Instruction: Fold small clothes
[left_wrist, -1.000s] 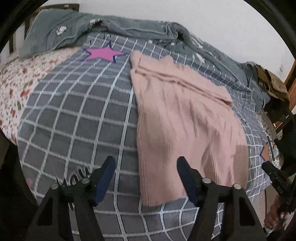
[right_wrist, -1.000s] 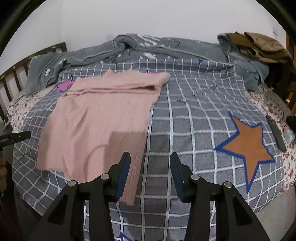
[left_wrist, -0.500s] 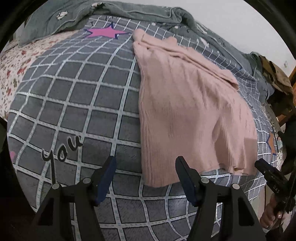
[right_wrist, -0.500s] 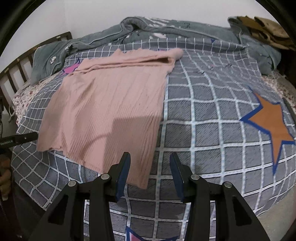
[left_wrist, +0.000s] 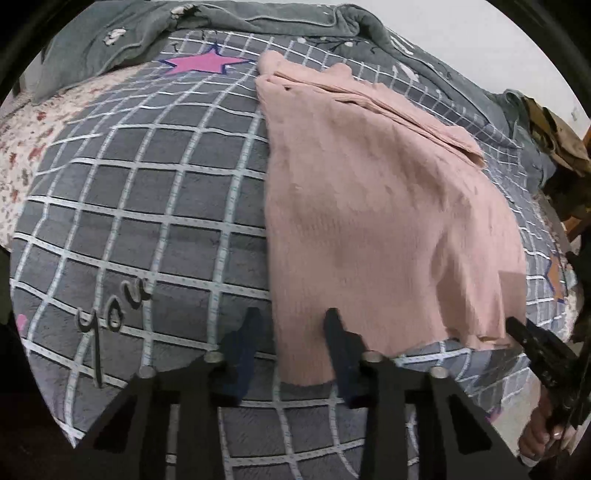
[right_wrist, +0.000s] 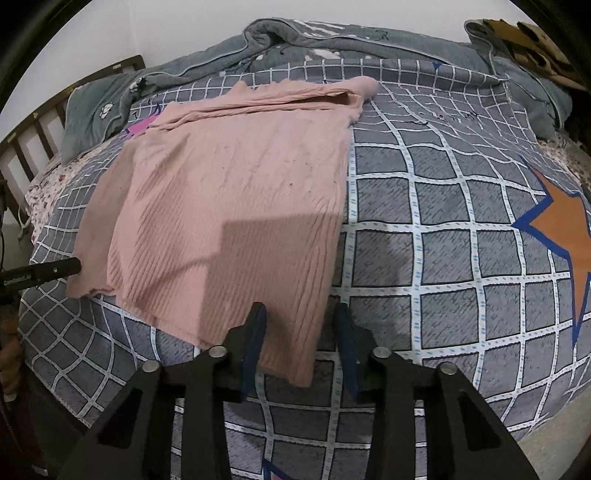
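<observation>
Pink knit sweater (left_wrist: 369, 221) lies flat on the checked bedspread (left_wrist: 147, 206), ahead of both grippers. Left gripper (left_wrist: 291, 332) straddles its near left hem corner, jaws just closing, still apart. Right gripper (right_wrist: 301, 332) likewise at the near right corner, narrowing, not yet clamped.
</observation>
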